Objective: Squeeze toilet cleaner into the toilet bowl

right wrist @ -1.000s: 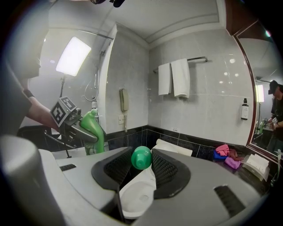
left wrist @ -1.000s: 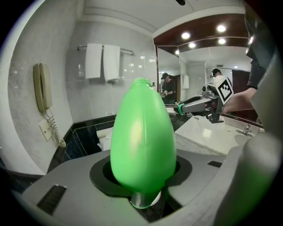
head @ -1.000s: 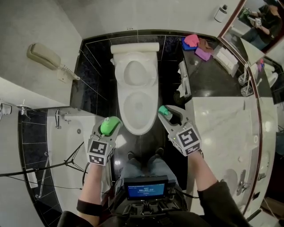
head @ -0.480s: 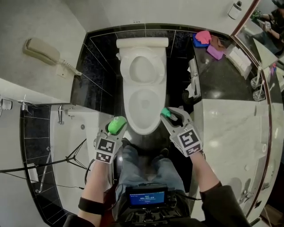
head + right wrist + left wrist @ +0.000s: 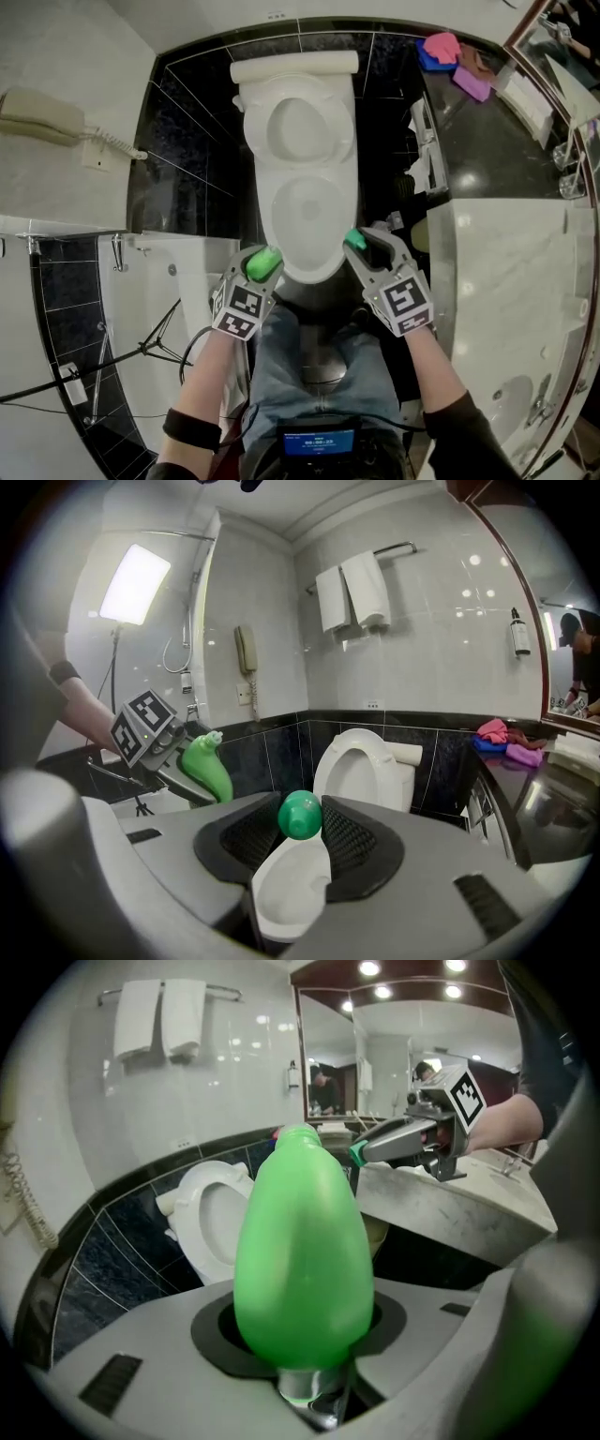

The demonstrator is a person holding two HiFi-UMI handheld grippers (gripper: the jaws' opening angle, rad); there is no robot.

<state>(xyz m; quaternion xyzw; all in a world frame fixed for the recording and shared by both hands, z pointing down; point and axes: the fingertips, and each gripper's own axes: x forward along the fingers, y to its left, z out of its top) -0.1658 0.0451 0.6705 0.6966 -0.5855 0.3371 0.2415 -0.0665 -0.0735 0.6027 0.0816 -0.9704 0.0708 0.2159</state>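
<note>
Left hand-held gripper [image 5: 257,270] is clamped on the green bottle [image 5: 302,1241], jaws part-way closed round its fat lower body. Right hand-held gripper [image 5: 360,246] is pinched narrow on a small green cap [image 5: 300,815], presumably the bottle's own, so the nozzle looks uncapped. Toilet [image 5: 267,202] has lid and seat up, bowl open. From the head view both grippers sit at the bowl's front rim: bottle just outside the front-left edge, cap just outside the front-right. Key relation: the bowl opening lies ahead of the bottle and slightly toward the person's right. The bottle's long axis runs along the left gripper's line, nozzle leading. The right gripper view shows the nozzle tipped up, leaning toward the toilet, not yet over the water. So my read is pre-squeeze: the left hand is the one that matters and is already adjacent. It needs the nozzle carried over the rim and pitched downward before any squeeze. Risk: squeeze early and the cleaner lands on the rim or floor. Can't tell whether the bottle touches the rim. The right gripper only has to keep the cap clear.
</note>
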